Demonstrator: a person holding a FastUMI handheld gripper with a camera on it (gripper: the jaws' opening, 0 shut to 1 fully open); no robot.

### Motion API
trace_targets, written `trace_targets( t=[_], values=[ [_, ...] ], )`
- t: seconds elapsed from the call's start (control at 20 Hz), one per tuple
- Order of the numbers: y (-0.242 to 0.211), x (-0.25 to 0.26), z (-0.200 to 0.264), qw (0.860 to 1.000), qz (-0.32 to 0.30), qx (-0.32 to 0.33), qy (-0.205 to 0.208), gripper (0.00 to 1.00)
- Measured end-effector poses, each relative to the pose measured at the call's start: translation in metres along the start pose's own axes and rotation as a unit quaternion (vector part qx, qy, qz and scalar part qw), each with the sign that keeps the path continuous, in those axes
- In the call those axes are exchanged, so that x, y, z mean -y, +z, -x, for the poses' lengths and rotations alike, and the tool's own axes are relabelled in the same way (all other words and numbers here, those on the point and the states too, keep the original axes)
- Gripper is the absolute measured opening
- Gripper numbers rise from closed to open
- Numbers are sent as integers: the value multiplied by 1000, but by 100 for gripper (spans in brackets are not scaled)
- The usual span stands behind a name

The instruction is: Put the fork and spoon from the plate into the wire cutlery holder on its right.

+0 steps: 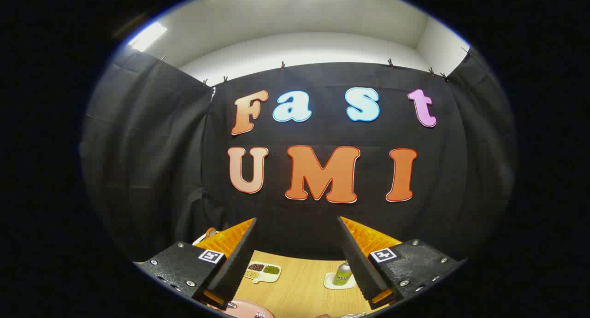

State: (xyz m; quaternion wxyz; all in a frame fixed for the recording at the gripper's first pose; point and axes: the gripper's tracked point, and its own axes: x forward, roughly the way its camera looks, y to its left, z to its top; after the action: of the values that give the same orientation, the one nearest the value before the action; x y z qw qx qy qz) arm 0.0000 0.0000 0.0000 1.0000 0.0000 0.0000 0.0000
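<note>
The handheld gripper [297, 258] with black ridged fingers [237, 258] and orange backing is raised above a light wooden tabletop [299, 285], fingers spread wide apart and holding nothing. Between the fingers, toward the table's far edge by the black cloth wall, sit a white divided dish of beans [262, 270] and a green bottle on a white coaster [342, 274]. At the near edge, a round pink plate [246, 308] carries the tines of a metal fork [260, 314]. A sliver of wire, possibly the cutlery holder [352, 315], shows to its right.
</note>
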Motion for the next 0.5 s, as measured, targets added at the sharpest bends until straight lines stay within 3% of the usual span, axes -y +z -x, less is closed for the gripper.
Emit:
trace_targets(
  t=[0.5],
  values=[
    [9, -13, -17, 1000, -19, 22, 2, 99]
  ],
)
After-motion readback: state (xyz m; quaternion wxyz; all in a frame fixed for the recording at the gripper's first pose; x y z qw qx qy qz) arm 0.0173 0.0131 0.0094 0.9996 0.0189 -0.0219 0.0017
